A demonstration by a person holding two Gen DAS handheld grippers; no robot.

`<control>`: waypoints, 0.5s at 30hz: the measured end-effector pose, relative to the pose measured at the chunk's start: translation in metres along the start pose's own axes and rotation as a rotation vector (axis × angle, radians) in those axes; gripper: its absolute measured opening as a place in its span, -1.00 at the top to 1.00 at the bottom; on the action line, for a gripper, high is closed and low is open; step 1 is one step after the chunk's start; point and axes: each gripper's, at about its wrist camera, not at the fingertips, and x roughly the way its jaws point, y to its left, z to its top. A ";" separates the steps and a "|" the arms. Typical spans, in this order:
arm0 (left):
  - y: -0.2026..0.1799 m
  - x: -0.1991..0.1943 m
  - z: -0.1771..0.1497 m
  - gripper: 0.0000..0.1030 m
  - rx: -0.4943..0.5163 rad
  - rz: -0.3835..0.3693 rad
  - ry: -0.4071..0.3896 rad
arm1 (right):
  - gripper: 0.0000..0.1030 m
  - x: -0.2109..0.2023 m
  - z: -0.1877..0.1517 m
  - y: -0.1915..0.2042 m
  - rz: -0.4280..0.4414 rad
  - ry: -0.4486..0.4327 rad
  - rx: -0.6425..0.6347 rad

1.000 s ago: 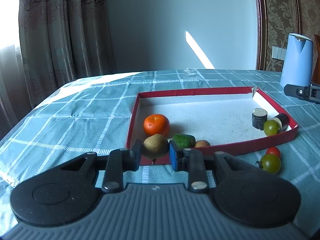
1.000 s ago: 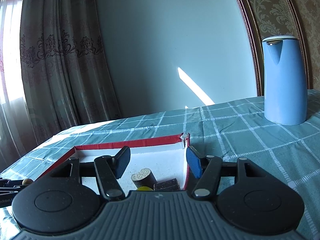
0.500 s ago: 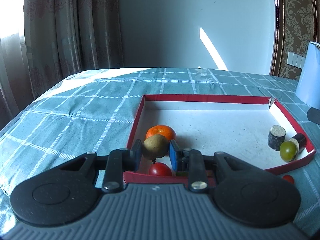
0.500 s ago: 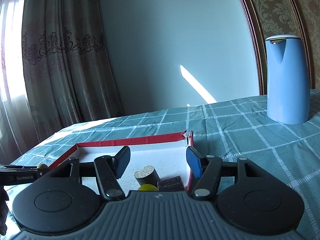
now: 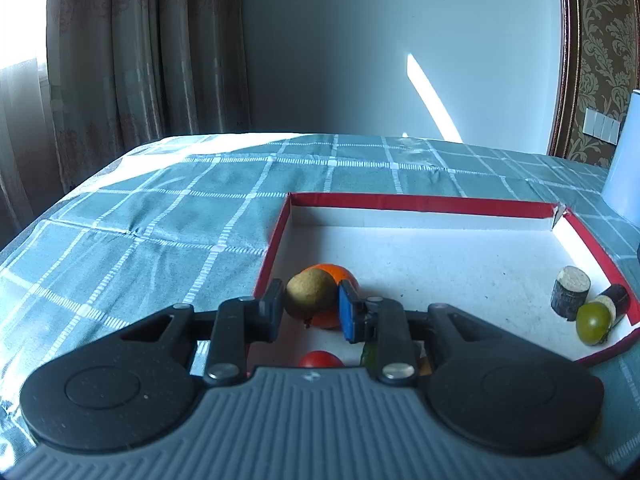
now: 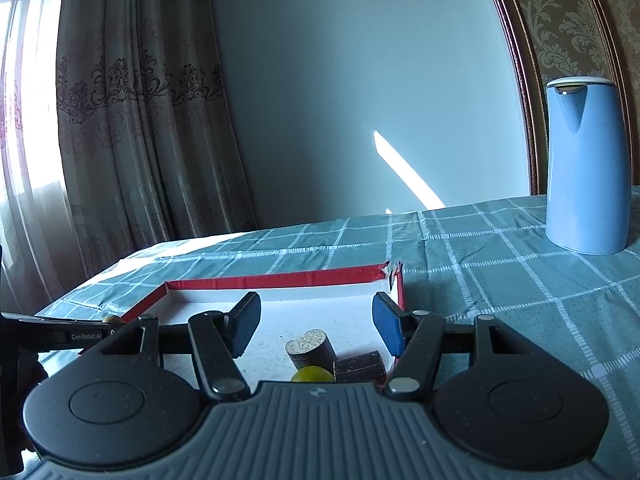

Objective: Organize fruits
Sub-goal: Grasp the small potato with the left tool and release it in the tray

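Observation:
My left gripper (image 5: 310, 306) is shut on a brown kiwi (image 5: 310, 298) and holds it above the near left corner of the red-rimmed white tray (image 5: 420, 202). An orange (image 5: 338, 274) lies in the tray just behind the kiwi. A red tomato (image 5: 320, 359) and a green fruit (image 5: 369, 354) lie below the fingers, partly hidden. A green tomato (image 5: 593, 323) sits at the tray's right side. My right gripper (image 6: 316, 322) is open and empty above the tray's right end (image 6: 396, 284), over the green tomato (image 6: 312, 374).
Two dark cylindrical pieces with cork-like ends (image 5: 570, 296) (image 5: 614, 303) lie by the green tomato; they also show in the right wrist view (image 6: 310, 348) (image 6: 360, 364). A blue kettle (image 6: 586, 164) stands on the checked tablecloth to the right. Curtains hang at the left.
My left gripper has carried the kiwi forward over the tray's near rim, so it now hangs above the tray beside the orange. The right gripper has barely moved.

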 end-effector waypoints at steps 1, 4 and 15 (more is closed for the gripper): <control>0.000 0.001 0.000 0.49 0.000 0.001 0.001 | -0.18 0.000 0.000 0.000 0.001 0.001 0.000; 0.000 0.001 -0.001 0.48 0.003 0.004 0.000 | -0.18 0.000 0.000 0.000 0.002 -0.001 0.001; -0.002 -0.002 -0.002 -0.12 0.021 0.037 -0.030 | -0.18 0.000 0.000 0.001 0.001 0.003 0.003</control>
